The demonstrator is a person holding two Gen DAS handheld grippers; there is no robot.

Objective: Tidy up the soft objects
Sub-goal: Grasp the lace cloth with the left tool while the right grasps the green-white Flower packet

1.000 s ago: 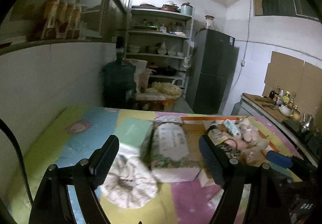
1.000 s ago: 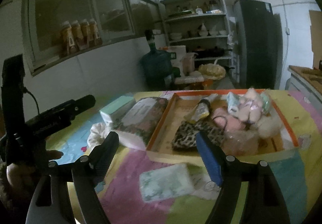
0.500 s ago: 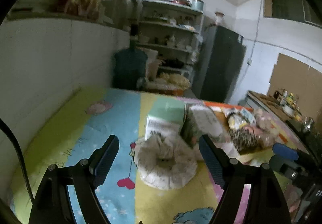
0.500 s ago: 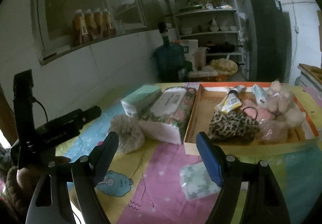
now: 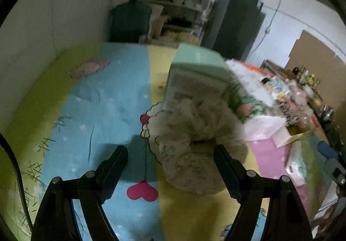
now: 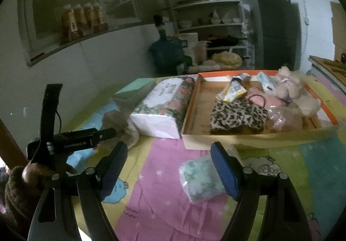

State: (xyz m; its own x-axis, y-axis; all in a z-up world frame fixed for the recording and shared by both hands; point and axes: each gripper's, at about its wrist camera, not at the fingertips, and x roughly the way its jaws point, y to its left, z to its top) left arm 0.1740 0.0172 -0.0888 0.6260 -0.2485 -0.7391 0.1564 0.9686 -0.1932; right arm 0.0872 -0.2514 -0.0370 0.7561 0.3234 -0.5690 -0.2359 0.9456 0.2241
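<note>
Left tool (image 5: 170,165) closer above scrunchie (image 5: 194,143)

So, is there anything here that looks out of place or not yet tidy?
Yes. Most soft items lie in the cardboard tray, but two are loose on the mat: the crumpled white cloth beside the tissue packs, and a small wrapped tissue pack in front of the tray. Nothing looks spilled or damaged.
</note>
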